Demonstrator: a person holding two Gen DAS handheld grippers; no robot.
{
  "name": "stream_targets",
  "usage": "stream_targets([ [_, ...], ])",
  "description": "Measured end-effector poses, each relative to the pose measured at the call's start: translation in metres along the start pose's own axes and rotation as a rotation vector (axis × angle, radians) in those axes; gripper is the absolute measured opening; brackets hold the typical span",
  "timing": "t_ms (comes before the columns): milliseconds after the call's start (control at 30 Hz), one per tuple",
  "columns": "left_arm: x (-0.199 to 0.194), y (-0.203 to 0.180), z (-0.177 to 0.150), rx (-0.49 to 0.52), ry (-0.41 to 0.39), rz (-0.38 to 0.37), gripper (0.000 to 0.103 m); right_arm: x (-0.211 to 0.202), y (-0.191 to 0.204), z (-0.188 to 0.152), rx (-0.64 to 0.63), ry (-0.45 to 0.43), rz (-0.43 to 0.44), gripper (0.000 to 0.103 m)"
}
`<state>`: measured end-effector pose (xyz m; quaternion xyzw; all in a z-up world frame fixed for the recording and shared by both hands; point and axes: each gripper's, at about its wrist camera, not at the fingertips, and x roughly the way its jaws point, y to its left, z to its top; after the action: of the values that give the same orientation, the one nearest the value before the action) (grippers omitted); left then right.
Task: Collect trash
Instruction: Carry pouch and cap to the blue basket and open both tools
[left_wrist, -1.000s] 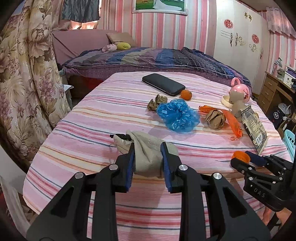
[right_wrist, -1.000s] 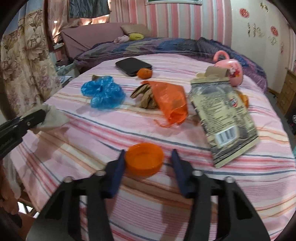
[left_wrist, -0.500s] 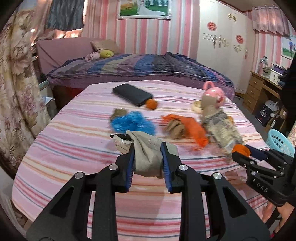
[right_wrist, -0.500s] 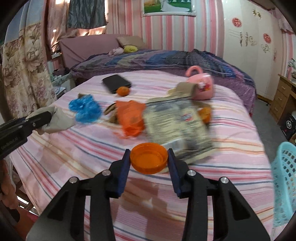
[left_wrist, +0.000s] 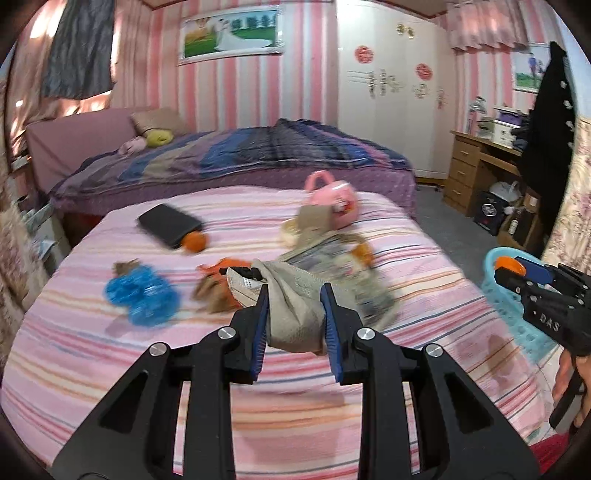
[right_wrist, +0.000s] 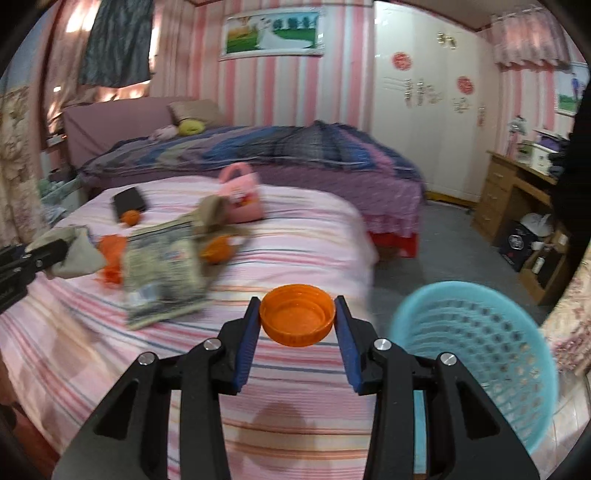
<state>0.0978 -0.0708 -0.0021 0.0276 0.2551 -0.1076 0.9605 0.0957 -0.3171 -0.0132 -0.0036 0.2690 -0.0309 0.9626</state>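
Observation:
My left gripper (left_wrist: 294, 295) is shut on a crumpled beige face mask (left_wrist: 291, 306) and holds it above the pink striped bed (left_wrist: 110, 369). My right gripper (right_wrist: 297, 314) is shut on an orange bottle cap (right_wrist: 296, 319), held over the bed's right edge, left of the light blue mesh basket (right_wrist: 480, 343). In the left wrist view the right gripper (left_wrist: 517, 273) and the basket (left_wrist: 517, 317) are at far right. On the bed lie a blue plastic bag (left_wrist: 142, 295), an orange bag (left_wrist: 221, 267) and a printed foil packet (right_wrist: 162, 273).
A black case (left_wrist: 168, 224), an orange fruit (left_wrist: 194, 242) and a pink toy bag (left_wrist: 334, 203) sit further back on the bed. A second bed with a dark quilt (left_wrist: 258, 155) is behind. A wooden desk (right_wrist: 517, 199) stands at right on the grey floor.
Both grippers have swung to the right with their loads. The blue basket has come into full view beside the right gripper. The right gripper closed on the cap a second ago.

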Motion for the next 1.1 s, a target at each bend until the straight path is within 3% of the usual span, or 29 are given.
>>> stream_targets([
  [167,0.006,-0.053,0.010,0.057,-0.034,-0.063,0.026,-0.004,-0.071,-0.006,0.103,0.000,-0.087,0.040],
  [433,0.028,-0.155,0.024,0.081,-0.036,-0.247,0.026,-0.006,-0.158,-0.023,0.165,0.013,-0.263,0.040],
  [533,0.036,-0.191,0.023,0.101,-0.023,-0.321,0.026,-0.003,-0.179,-0.029,0.196,0.028,-0.282,0.040],
  [800,0.066,-0.260,0.019,0.151,0.026,-0.425,0.027,-0.005,-0.206,-0.042,0.286,0.017,-0.293,0.040],
  [900,0.076,-0.281,0.017,0.192,0.044,-0.448,0.035,-0.007,-0.208,-0.044,0.296,0.011,-0.295,0.040],
  [967,0.078,-0.286,0.016,0.210,0.037,-0.427,0.048,-0.007,-0.210,-0.046,0.304,0.012,-0.294,0.040],
  [1033,0.080,-0.285,0.018,0.196,0.034,-0.408,0.071,-0.006,-0.212,-0.047,0.309,0.017,-0.292,0.040],
  [1100,0.083,-0.275,0.021,0.164,0.031,-0.392,0.079,-0.005,-0.212,-0.048,0.309,0.018,-0.291,0.040],
])
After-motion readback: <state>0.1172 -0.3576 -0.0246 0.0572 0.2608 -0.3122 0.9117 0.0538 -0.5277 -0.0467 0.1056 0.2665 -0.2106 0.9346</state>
